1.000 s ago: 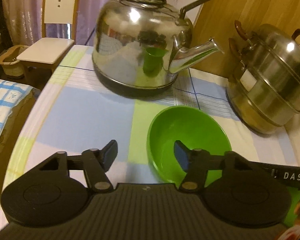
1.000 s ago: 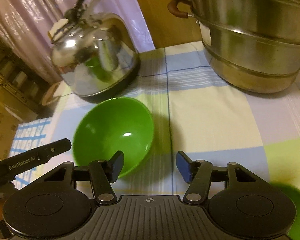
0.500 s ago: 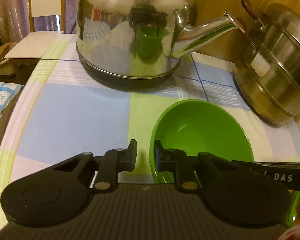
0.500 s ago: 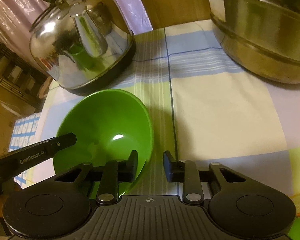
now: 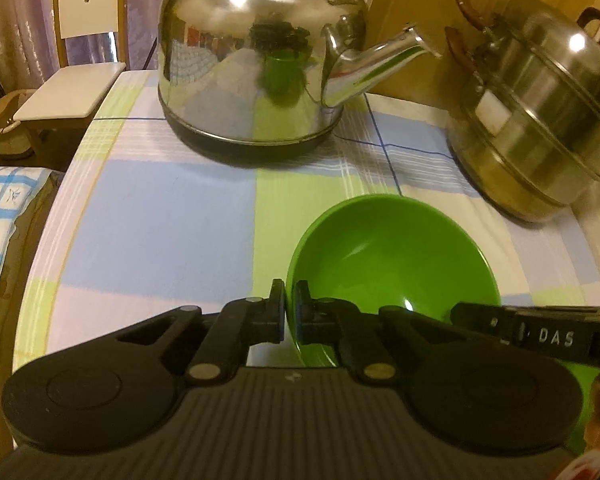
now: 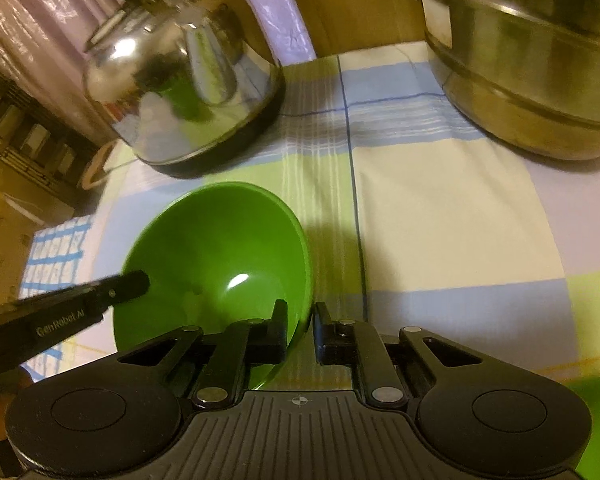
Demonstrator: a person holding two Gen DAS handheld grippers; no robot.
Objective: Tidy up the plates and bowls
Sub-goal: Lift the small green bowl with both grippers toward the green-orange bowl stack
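Left hand-held gripper (image 5: pixel 288 312) clamps the green bowl's (image 5: pixel 392 256) left rim, right hand-held gripper (image 6: pixel 301 330) its right rim, bowl between them on the desk (image 5: pixel 152 216).

- Warm, yellowish indoor light, fairly dim, with a soft grainy look in both views.
- Bright glare blooms on the steel kettle (image 5: pixel 256 68) and the steamer pot (image 5: pixel 540 120).
- A small highlight sits inside the green bowl (image 6: pixel 220 256), and its dark shadow falls to the right on the worktop (image 6: pixel 452 216).
- Fisheye bending curves the edges; the corners go black.
- The right view's kettle looks smeared.
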